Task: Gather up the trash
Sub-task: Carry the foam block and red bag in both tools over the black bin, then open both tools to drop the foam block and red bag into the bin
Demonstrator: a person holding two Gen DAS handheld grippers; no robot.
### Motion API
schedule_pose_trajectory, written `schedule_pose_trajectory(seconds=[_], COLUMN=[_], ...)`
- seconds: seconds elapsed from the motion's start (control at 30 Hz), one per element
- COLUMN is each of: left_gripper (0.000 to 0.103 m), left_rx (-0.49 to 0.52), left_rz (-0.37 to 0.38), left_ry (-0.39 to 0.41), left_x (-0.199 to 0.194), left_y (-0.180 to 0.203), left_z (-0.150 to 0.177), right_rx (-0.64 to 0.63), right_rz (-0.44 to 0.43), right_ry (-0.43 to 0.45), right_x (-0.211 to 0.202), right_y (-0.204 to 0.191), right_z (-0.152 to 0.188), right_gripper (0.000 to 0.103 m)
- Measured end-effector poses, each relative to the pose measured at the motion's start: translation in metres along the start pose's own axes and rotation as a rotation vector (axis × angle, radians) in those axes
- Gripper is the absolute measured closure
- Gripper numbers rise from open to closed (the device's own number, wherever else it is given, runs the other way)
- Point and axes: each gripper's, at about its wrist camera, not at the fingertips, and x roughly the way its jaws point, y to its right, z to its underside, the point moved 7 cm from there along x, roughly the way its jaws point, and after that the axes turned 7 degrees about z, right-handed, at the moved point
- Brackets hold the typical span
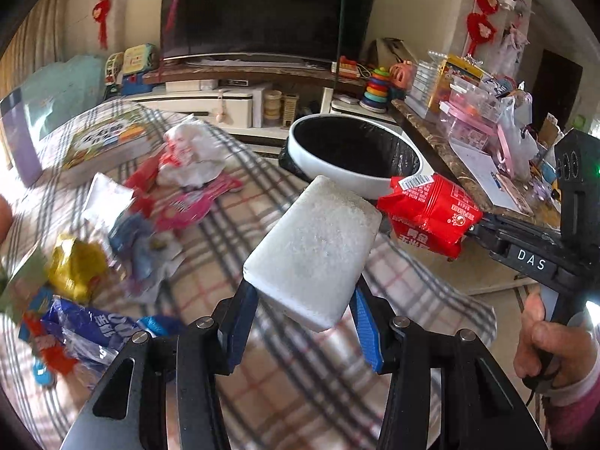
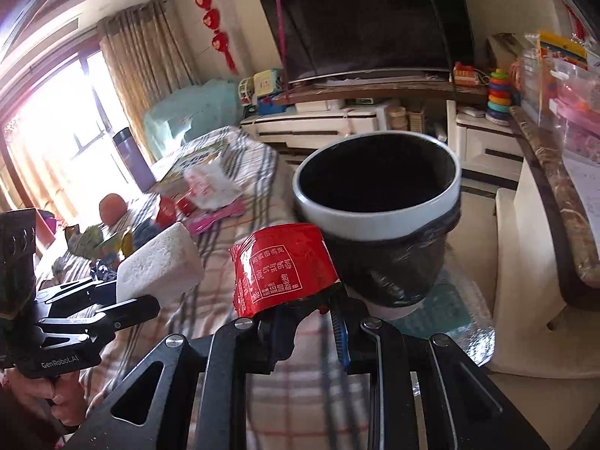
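My left gripper (image 1: 305, 302) is shut on a white foam block (image 1: 315, 247), held above the plaid tablecloth (image 1: 292, 386). To its right, my right gripper (image 1: 470, 230) is shut on a red snack wrapper (image 1: 427, 213). In the right wrist view the red wrapper (image 2: 281, 266) sticks up from my right gripper (image 2: 303, 309), just in front of the white-rimmed bin (image 2: 378, 217) lined with a black bag. The foam block (image 2: 157, 266) and left gripper (image 2: 123, 300) show at the left. The bin (image 1: 352, 153) stands beyond both held items.
Several wrappers and crumpled bags (image 1: 187, 157) lie on the cloth to the left, with a book (image 1: 105, 142) behind them. A cluttered marble counter (image 1: 472, 161) runs along the right. A TV (image 1: 262, 11) on a stand fills the back. A person's hand (image 1: 547, 341) holds the right gripper's handle.
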Motion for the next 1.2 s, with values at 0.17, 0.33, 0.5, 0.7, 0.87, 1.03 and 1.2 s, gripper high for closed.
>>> schedule_pose_trajectory(seconds=[0.17, 0.33, 0.5, 0.7, 0.87, 1.03, 1.2], left_gripper=[0.055, 0.055, 0.055, 0.055, 0.054, 0.05, 0.044], left_rx=[0.015, 0.004, 0.015, 0.036, 0.065, 0.077, 0.075], left_rz=[0.001, 0.011, 0.01, 0.01, -0.004, -0.027, -0.046], left_ry=[-0.006, -0.024, -0.036, -0.052, -0.055, -0.083, -0.106], left_x=[0.022, 0.047, 0.072, 0.102, 0.122, 0.142, 0.154], left_y=[0.006, 0.01, 0.015, 0.02, 0.022, 0.022, 0.023], left_z=[-0.023, -0.046, -0.071, -0.102, -0.125, -0.136, -0.142], right_rx=[0.005, 0.008, -0.007, -0.034, -0.066, -0.102, -0.147], right_rz=[0.031, 0.063, 0.084, 0.108, 0.119, 0.125, 0.134], right_ry=[0.007, 0.002, -0.006, -0.029, -0.05, -0.081, -0.132], right_x=[0.004, 0.012, 0.023, 0.042, 0.054, 0.068, 0.081], right_y=[0.019, 0.038, 0.049, 0.061, 0.066, 0.07, 0.072], right_z=[-0.014, -0.032, -0.051, -0.073, -0.085, -0.094, -0.096], right_gripper=[0.08, 0.08, 0.08, 0.079, 0.079, 0.076, 0.073])
